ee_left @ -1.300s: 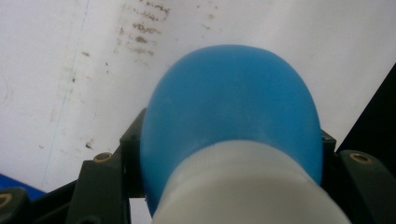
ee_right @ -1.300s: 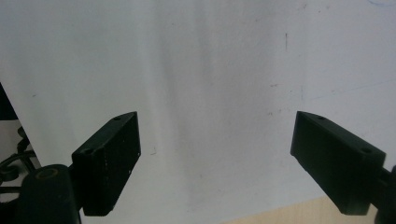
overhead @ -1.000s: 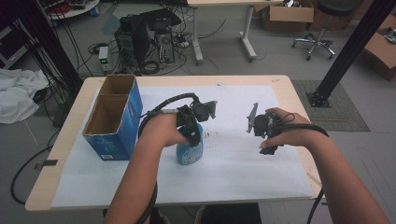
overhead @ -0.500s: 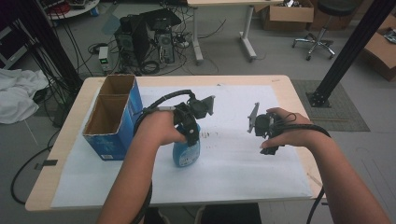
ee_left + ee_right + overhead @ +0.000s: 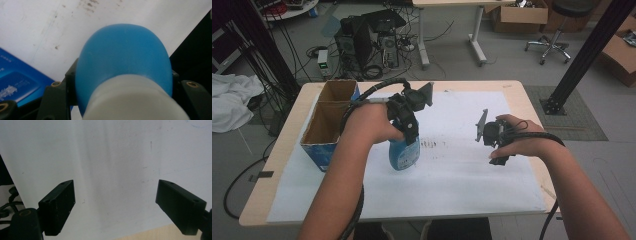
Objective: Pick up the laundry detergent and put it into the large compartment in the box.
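In the high view, a blue bottle (image 5: 405,154) is seen standing upright on the white sheet (image 5: 452,170) that covers the table (image 5: 521,95). The bottle's top is gripped from above by the left gripper (image 5: 408,131), which is held in the left hand (image 5: 371,124). An open cardboard box (image 5: 328,122) with blue sides is set just left of the bottle, at the sheet's left edge. The right gripper (image 5: 492,135) is held in the right hand (image 5: 521,142) well to the right of the bottle, above bare sheet.

In the left gripper view, the bottle (image 5: 125,67) is shown clamped between the two black jaws, with a white part of it nearest the camera. A blue side of the box (image 5: 17,82) is seen left of the bottle.

In the right gripper view, the right gripper (image 5: 115,206) is shown with its jaws spread wide and nothing between them; the sheet (image 5: 112,157) lies beneath, and a strip of the table (image 5: 147,233) is visible at the bottom.
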The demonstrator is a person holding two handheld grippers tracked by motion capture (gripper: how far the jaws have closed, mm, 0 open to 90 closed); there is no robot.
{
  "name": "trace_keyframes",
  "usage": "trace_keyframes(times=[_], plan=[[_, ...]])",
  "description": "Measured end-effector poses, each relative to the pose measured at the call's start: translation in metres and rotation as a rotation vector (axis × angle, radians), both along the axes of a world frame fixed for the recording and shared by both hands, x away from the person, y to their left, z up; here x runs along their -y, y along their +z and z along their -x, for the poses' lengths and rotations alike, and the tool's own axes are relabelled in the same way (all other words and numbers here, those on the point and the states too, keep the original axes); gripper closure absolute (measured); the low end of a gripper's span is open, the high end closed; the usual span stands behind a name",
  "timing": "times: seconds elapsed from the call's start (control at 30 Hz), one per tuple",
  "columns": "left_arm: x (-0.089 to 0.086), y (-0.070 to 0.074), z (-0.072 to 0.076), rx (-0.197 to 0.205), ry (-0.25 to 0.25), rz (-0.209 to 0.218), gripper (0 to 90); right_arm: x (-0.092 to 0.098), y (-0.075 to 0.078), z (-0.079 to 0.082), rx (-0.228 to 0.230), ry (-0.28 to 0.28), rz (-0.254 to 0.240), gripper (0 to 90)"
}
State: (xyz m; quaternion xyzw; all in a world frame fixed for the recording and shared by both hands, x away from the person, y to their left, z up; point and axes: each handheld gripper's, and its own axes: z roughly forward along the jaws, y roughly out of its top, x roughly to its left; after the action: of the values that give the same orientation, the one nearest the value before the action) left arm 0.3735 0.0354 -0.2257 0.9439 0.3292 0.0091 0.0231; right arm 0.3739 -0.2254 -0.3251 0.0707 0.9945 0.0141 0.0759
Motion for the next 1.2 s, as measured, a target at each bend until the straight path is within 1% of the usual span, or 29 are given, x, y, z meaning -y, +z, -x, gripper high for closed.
trace_keyframes(times=[0.17, 0.3, 0.37, 0.43, 0.47, 0.53, 0.6, 0.67, 0.73, 0.9, 1.03, 1.13, 1.2], plan=[[-0.013, 0.014, -0.002, -0.004, 0.045, 0.001, 39.6, 0.000, 0.000, 0.000, 0.001, 0.003, -0.003, 16.0], [-0.022, 0.028, -0.003, 0.003, 0.088, -0.012, 39.6, -0.001, 0.001, 0.000, 0.001, 0.003, -0.001, 16.0], [-0.026, 0.036, -0.004, 0.007, 0.118, -0.009, 39.6, -0.001, 0.002, 0.000, 0.002, 0.003, -0.002, 16.0], [-0.030, 0.043, -0.005, 0.006, 0.134, -0.003, 39.6, -0.003, 0.003, 0.000, 0.004, 0.006, 0.000, 16.0], [-0.033, 0.048, -0.006, 0.006, 0.154, 0.010, 39.6, -0.003, 0.004, 0.000, 0.003, 0.010, 0.001, 16.0], [-0.038, 0.056, -0.007, 0.003, 0.174, 0.029, 39.6, -0.004, 0.005, 0.000, 0.005, 0.010, -0.001, 16.0], [-0.043, 0.063, -0.008, 0.000, 0.209, 0.059, 39.6, -0.004, 0.005, 0.000, 0.007, 0.016, 0.000, 16.0], [-0.050, 0.069, -0.009, -0.005, 0.245, 0.077, 39.6, -0.004, 0.005, 0.000, 0.007, 0.016, 0.001, 16.0], [-0.056, 0.075, -0.011, -0.006, 0.277, 0.085, 39.6, -0.004, 0.006, 0.001, 0.006, 0.012, -0.001, 16.0], [-0.071, 0.090, -0.014, 0.004, 0.332, 0.081, 39.6, -0.003, 0.007, 0.000, 0.004, 0.011, -0.001, 16.0], [-0.088, 0.102, -0.015, 0.012, 0.380, 0.099, 39.6, -0.001, 0.007, 0.000, 0.003, 0.010, -0.002, 16.0], [-0.099, 0.108, -0.015, 0.018, 0.401, 0.113, 39.6, 0.000, 0.007, -0.001, 0.002, 0.016, 0.001, 16.0], [-0.109, 0.114, -0.015, 0.025, 0.441, 0.121, 39.6, 0.000, 0.006, -0.001, 0.001, 0.014, 0.000, 16.0]])
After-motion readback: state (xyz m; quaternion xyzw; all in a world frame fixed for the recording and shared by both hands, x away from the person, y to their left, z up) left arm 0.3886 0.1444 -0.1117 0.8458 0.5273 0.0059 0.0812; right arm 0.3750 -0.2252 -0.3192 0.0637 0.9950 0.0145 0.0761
